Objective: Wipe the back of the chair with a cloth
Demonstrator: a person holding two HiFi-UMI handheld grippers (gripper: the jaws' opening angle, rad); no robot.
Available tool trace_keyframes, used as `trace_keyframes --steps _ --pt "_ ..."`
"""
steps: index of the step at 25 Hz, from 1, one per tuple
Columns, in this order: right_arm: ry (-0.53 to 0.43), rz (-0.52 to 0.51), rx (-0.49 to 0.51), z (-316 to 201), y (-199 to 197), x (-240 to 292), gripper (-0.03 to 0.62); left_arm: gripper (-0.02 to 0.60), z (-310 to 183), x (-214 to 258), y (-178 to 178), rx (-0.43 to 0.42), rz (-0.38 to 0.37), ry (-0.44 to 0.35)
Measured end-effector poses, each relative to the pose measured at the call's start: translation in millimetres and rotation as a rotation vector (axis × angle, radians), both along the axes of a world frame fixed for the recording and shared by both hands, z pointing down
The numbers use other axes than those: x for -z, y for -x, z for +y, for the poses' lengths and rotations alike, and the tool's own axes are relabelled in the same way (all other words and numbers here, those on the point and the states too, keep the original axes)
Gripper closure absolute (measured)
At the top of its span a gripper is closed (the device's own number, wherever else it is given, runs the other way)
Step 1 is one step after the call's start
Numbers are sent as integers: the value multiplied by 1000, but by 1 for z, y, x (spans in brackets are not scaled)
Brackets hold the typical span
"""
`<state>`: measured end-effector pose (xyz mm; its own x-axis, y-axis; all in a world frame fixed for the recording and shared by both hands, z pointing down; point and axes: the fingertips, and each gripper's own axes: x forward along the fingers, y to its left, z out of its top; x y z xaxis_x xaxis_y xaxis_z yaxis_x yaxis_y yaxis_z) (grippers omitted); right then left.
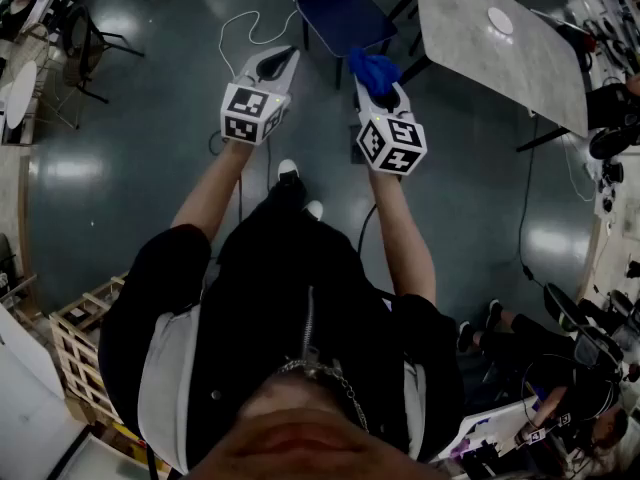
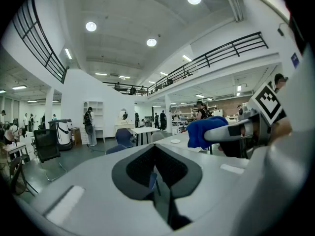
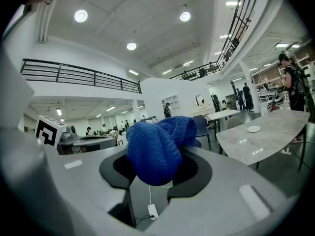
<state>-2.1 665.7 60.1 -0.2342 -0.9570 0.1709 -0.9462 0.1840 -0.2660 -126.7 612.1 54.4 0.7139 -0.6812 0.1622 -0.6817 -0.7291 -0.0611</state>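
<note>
the chair (image 1: 335, 8) is the dark blue one straight ahead of both tongs, cut off by the top edge of the head view, so i honestly can't tell which part of it is the back or which way the back runs. the cloth (image 1: 372, 68) is a bunched blue knit wad with no real long axis, and it's pinched in the right tongs (image 1: 376, 80). in the right gripper view the jaws are clamped on it, with most of it bulging out past the tips. it looks just short of the chair's near edge, not touching yet as far as i can see. the left tongs (image 1: 280, 60) sit alongside, about level with the right, with the jaws pretty much together, just a thin slit, nothing in them. so the right hand is the one that matters, and my guess is the next move is a reach forward and probably up to find the backrest. there's a grey table (image 1: 480, 58) off to the right with a small white disc (image 1: 500, 20) on it. no containers anywhere.
</note>
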Motion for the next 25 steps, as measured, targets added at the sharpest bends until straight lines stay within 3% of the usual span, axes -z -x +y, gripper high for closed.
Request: trace_keyframes --steps 13,18,25 --pt "3 -7 13 -19 16 -8 428 572 -11 -18 10 -15 -17 43" --pt "17 -13 35 -63 19 -16 425 572 -57 -30 11 -17 7 63" --pt "50 11 14 -169 21 -24 425 572 -153 -39 10 -47 -10 54"
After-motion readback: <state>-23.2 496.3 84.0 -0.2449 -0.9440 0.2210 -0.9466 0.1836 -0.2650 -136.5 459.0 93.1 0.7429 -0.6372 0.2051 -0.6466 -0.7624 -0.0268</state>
